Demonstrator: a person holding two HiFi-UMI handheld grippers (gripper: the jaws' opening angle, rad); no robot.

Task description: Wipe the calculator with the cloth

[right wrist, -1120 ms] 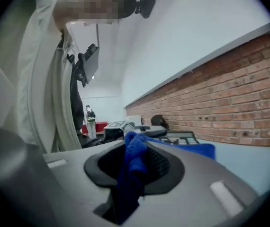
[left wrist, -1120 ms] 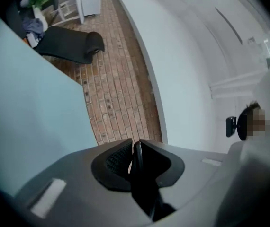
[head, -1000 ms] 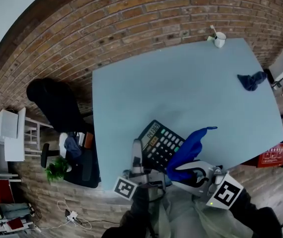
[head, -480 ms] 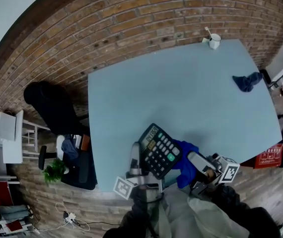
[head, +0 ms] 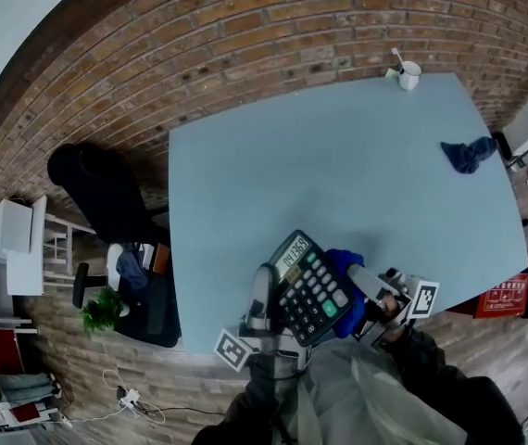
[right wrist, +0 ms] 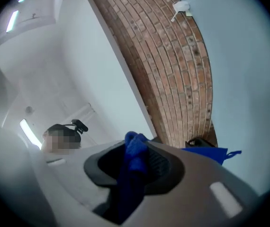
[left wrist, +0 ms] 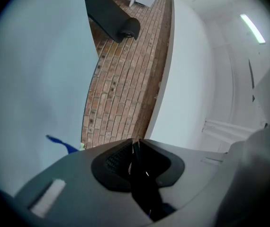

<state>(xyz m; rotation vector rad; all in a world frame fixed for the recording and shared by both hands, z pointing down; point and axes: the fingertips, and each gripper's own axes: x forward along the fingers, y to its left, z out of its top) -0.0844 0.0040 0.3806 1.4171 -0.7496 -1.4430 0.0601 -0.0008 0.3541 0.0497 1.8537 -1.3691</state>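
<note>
A black calculator (head: pixel 312 286) with its keys facing up is lifted above the table's near edge. My left gripper (head: pixel 261 297) is shut on its left edge; in the left gripper view that thin dark edge (left wrist: pixel 143 186) sits between the closed jaws of the left gripper (left wrist: pixel 136 145). The blue cloth (head: pixel 345 265) is bunched against the calculator's right side, partly hidden behind it. My right gripper (head: pixel 375 297) is shut on it. In the right gripper view the cloth (right wrist: pixel 132 167) fills the gap between the jaws of the right gripper (right wrist: pixel 136 143).
The light blue table (head: pixel 329 165) carries a second dark blue cloth (head: pixel 468 153) at its right edge and a white cup (head: pixel 409 73) at the far corner. A black chair (head: pixel 106 193) stands left of the table, by the brick wall (head: pixel 245 35).
The right gripper has rolled and drawn the cloth from a raised drape down against the calculator's right side. The calculator has shifted slightly right and tilted in the left gripper.
</note>
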